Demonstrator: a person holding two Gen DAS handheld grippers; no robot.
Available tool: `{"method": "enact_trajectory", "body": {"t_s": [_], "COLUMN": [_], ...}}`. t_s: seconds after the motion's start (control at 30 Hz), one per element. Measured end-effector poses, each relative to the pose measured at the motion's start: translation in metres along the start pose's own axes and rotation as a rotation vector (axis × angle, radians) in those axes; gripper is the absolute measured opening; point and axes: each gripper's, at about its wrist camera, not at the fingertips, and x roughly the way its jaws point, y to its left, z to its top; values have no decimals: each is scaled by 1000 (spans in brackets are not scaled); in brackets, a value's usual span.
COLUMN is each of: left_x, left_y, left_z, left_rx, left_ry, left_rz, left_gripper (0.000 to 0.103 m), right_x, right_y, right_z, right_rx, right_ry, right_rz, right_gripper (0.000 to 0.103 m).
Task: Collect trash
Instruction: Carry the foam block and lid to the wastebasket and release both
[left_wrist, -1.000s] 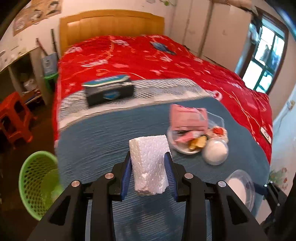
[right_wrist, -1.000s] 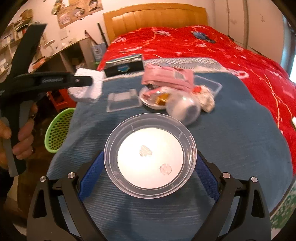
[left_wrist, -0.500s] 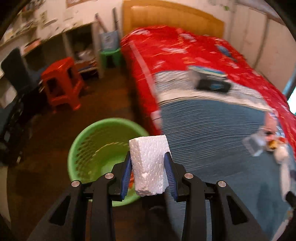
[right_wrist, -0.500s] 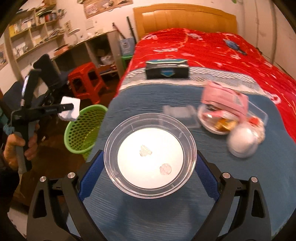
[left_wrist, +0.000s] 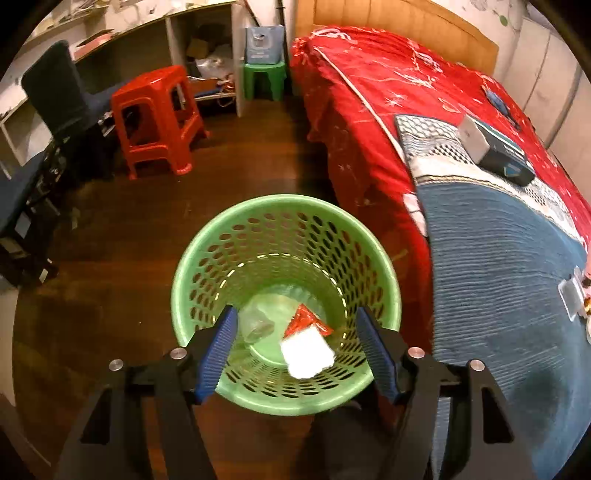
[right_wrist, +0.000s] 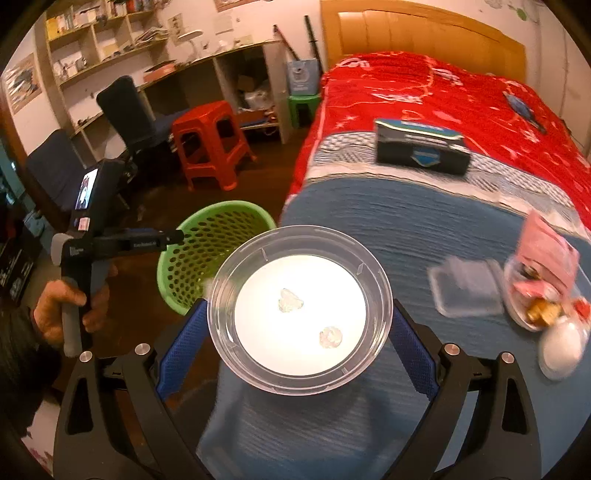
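My left gripper (left_wrist: 293, 334) hangs above the green mesh bin (left_wrist: 207, 258) on the floor, its jaws opening with nothing pressed between them. The white foam block (left_wrist: 308, 352) lies free inside the bin beside a red wrapper (left_wrist: 303, 319) and a clear plastic cup (left_wrist: 255, 325). My right gripper (right_wrist: 295, 325) is shut on a clear round plastic lid (right_wrist: 299, 306) with two small scraps on it, held over the blue blanket's corner. In the right wrist view the left gripper (right_wrist: 177, 236) reaches over the bin (right_wrist: 195, 243), held by a hand (right_wrist: 55, 310).
More trash sits on the blue blanket (right_wrist: 406, 229): a clear tray lid (right_wrist: 469, 291), a pink packet (right_wrist: 546, 254) in a dish, a white ball (right_wrist: 557, 350). A dark box (right_wrist: 421, 151) lies further back. A red stool (left_wrist: 159, 122) and dark chairs (right_wrist: 129, 114) stand left of the bed.
The left gripper moved over the bin and its jaws spread; the foam block left them and now lies in the bin. The right gripper swung left with the lid.
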Motion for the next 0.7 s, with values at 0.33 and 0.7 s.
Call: {"method": "enact_trajectory", "body": {"t_s": [0.33, 0.7], "left_x": [-27, -34], "left_y": [53, 94], "left_z": [-19, -39], "left_rx": [-101, -172], "left_ry": [-53, -59], "left_rz": [17, 60], "left_gripper": [64, 64], "right_x": [54, 126], "right_y": [41, 89], "right_z": [39, 66], "right_rx": [-56, -56], "right_ry": [48, 140], "right_rz": [99, 176], "right_gripper": [93, 93]}}
